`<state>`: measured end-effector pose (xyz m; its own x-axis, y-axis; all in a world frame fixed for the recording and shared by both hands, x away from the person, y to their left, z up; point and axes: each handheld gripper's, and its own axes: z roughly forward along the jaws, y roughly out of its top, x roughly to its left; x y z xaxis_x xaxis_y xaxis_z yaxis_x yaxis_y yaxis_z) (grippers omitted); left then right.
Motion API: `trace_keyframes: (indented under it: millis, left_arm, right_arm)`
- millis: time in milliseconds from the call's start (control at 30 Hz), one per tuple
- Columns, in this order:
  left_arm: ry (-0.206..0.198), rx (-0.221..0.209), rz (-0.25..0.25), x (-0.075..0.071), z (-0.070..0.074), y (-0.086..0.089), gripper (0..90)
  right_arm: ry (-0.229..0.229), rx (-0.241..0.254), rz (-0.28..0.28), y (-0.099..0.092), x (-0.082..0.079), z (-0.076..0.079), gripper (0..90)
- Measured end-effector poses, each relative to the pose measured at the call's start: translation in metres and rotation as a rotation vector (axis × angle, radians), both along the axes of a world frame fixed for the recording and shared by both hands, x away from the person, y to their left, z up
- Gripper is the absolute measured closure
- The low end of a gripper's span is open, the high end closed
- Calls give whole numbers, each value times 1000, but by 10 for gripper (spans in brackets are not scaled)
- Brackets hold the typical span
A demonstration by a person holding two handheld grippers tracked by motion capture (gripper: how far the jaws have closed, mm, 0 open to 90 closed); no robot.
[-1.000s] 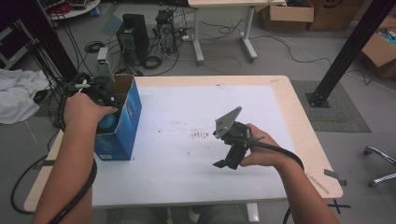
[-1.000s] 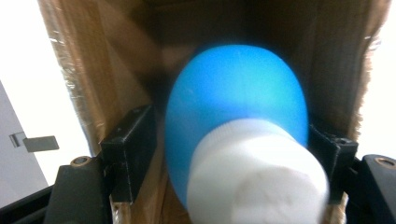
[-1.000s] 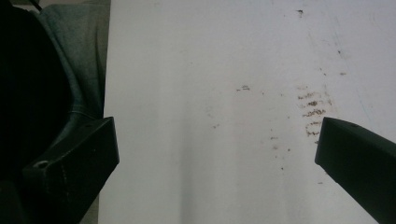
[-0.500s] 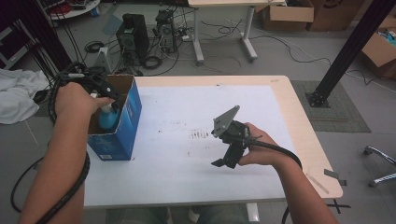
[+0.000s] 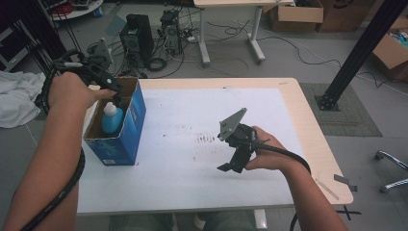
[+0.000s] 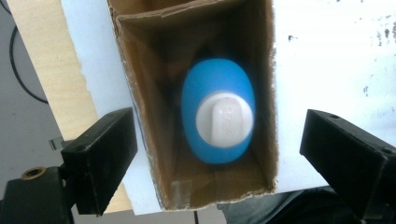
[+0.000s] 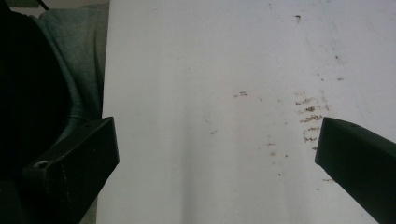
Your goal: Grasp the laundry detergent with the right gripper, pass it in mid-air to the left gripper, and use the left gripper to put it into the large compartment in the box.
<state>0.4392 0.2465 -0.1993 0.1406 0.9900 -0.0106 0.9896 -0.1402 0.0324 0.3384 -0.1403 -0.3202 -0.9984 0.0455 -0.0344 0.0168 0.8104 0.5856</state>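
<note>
The left gripper point(image 6: 219, 154), jaws just opened wide, hung straight above the upright blue plastic bottle point(image 6: 218, 116) in the blue cardboard box point(image 5: 129, 126) at the table's left edge. The right gripper point(image 5: 230, 167) was open too.

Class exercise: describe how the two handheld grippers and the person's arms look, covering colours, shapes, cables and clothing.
Both the left gripper and the right gripper are black, with two blocky, flat-faced jaws. The right one carries a grey three-cornered plate. A thick black cable trails from each along the forearm. The forearms are bare, with no sleeves showing.

Blue bottle point(image 6: 218, 122), white cap point(image 6: 224, 120), blue box point(image 5: 126, 130)
</note>
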Motion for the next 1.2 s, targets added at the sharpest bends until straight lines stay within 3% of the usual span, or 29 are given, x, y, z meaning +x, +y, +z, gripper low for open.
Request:
trace_keyframes:
  millis: [600, 767, 1067, 1200]
  left_arm:
    - [-33, -27, -122, 1, 28, -29, 5]
    - [-21, -52, -203, 2, 32, -44, 2]
    - [17, -56, -490, -4, 34, -83, 1]
    - [41, -81, -668, -10, 33, -105, 1]
  right_arm:
    - [4, -7, -4, 1, 1, 0, 0]
    - [5, -12, -9, 0, 2, 1, 0]
    - [12, -42, -20, -1, 4, 3, 0]
    - [12, -60, -27, -3, 5, 5, 0]
